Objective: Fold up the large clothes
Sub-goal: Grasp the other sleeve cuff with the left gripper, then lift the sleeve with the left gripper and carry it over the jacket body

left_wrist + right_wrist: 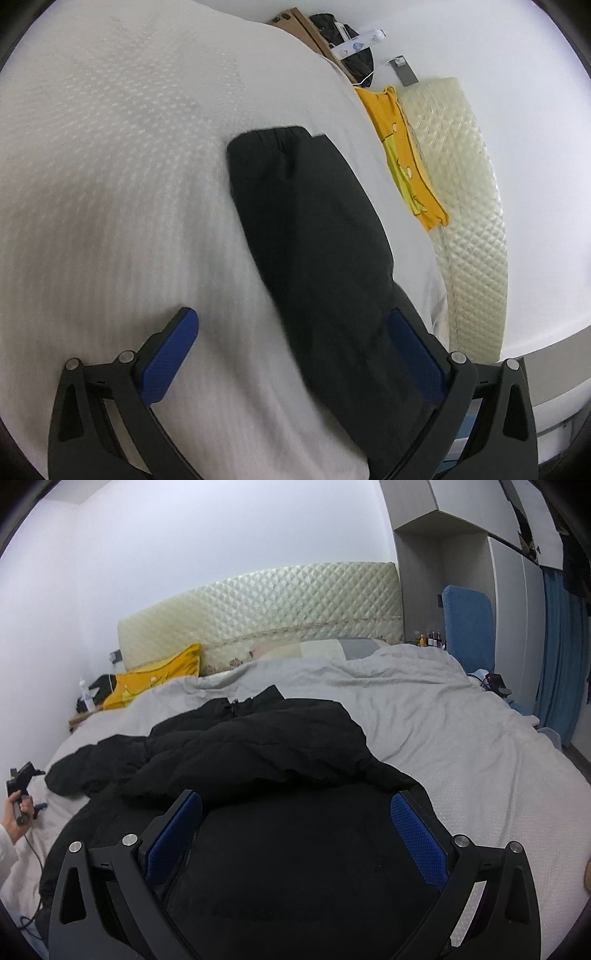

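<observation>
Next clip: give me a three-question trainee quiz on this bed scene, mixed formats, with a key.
1. True or false: the left hand-held gripper is shut on the black jacket.
2. What lies against the quilted headboard? A) blue towel B) yellow pillow C) red bag
3. Fill in: the jacket's sleeve lies on the white ____.

Key: 1 false, both hand-held grippers, right included, are open; 2 B; 3 bedcover.

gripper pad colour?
Blue, textured pads on black fingers. Clearest in the right wrist view.
</observation>
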`<action>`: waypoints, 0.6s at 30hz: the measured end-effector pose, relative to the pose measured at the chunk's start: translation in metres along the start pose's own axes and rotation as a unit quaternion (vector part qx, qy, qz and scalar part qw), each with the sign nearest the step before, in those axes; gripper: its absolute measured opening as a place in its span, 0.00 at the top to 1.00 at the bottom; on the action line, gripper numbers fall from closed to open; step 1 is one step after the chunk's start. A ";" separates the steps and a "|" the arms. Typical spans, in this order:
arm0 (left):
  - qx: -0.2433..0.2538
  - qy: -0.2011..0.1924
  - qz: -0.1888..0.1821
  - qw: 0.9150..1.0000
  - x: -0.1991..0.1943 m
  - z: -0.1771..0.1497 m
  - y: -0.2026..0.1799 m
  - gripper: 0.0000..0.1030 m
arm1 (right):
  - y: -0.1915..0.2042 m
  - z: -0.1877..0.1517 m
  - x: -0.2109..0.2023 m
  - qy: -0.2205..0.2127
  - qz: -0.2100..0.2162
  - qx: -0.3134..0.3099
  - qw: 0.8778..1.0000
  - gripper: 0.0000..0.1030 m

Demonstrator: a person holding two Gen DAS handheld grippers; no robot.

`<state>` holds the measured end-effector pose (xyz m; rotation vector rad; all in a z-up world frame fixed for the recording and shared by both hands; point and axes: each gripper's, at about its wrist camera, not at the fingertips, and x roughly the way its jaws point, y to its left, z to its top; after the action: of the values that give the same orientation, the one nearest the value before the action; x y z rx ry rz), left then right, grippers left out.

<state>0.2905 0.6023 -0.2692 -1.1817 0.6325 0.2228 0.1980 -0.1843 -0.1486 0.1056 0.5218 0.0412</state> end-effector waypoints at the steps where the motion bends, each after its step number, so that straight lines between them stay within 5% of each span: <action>1: 0.004 -0.003 -0.006 1.000 0.005 0.004 -0.001 0.03 | 0.002 0.000 0.002 0.002 0.000 0.001 1.000 0.00; 10: 0.058 -0.023 -0.031 0.998 0.038 0.029 -0.016 0.13 | 0.027 -0.004 0.030 0.032 -0.007 -0.017 0.999 0.00; 12: 0.061 -0.014 -0.028 0.998 0.047 0.034 -0.019 0.33 | 0.032 -0.005 0.035 0.037 -0.005 -0.018 0.999 0.00; 14: 0.064 0.000 -0.014 0.998 0.057 0.035 -0.026 0.42 | 0.036 -0.006 0.039 0.042 -0.004 -0.021 0.999 0.00; 18: 0.103 -0.017 0.051 0.993 0.055 0.026 -0.045 0.68 | 0.035 -0.008 0.040 0.051 0.004 -0.013 0.999 0.00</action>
<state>0.3651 0.6002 -0.2584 -0.9465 0.6703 0.2567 0.2279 -0.1464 -0.1716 0.0798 0.6219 0.0626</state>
